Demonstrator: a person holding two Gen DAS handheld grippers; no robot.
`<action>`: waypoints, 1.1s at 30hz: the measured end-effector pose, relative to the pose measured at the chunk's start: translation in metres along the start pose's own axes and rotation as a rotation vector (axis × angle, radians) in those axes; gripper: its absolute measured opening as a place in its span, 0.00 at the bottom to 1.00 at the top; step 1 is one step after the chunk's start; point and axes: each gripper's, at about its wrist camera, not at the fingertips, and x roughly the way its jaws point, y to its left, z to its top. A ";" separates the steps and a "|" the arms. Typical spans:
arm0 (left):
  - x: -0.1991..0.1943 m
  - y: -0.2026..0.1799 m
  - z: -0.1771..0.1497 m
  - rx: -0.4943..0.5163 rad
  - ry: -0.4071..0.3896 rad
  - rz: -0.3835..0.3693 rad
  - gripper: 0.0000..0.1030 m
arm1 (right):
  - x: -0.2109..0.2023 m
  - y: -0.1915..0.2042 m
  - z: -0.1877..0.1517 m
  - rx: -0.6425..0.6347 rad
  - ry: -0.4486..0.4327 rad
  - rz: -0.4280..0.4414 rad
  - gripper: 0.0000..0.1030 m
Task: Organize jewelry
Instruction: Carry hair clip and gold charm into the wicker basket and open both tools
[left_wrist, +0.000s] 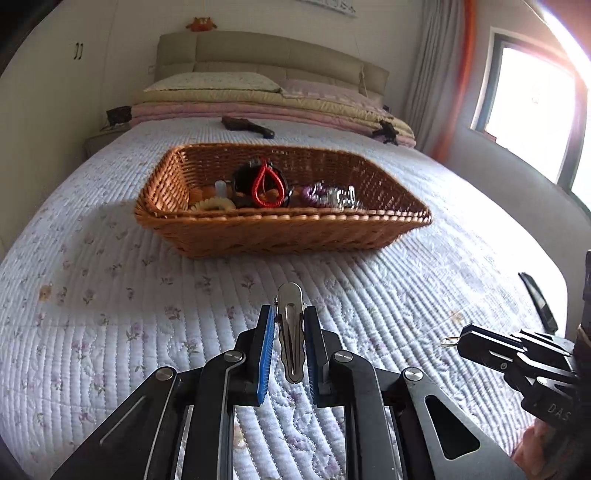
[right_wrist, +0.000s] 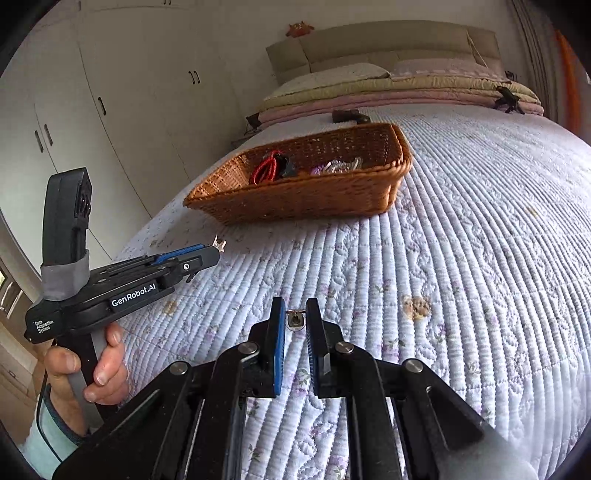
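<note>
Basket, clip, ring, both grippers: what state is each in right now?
Wicker basket: on the bed quilt, holding hair ties and trinkets.
Silver hair clip: clamped upright between the left gripper fingers, above the quilt.
Small ring piece: pinched in the right gripper, off the quilt.

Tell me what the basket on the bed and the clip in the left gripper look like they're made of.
Basket: woven wicker or rattan, perhaps a plastic imitation; warm brown strands with a slight gloss, the weave plainly showing. Clip in the left gripper: metal, by its smooth silvery, mirror-like shine.
</note>
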 end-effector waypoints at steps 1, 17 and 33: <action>-0.004 0.001 0.003 -0.009 -0.009 -0.005 0.16 | -0.004 0.002 0.005 -0.006 -0.014 -0.004 0.13; 0.039 0.043 0.126 -0.059 -0.003 0.028 0.16 | 0.097 -0.003 0.191 -0.005 0.009 0.001 0.13; 0.102 0.061 0.132 -0.059 0.074 0.027 0.16 | 0.224 -0.033 0.203 0.097 0.269 -0.065 0.14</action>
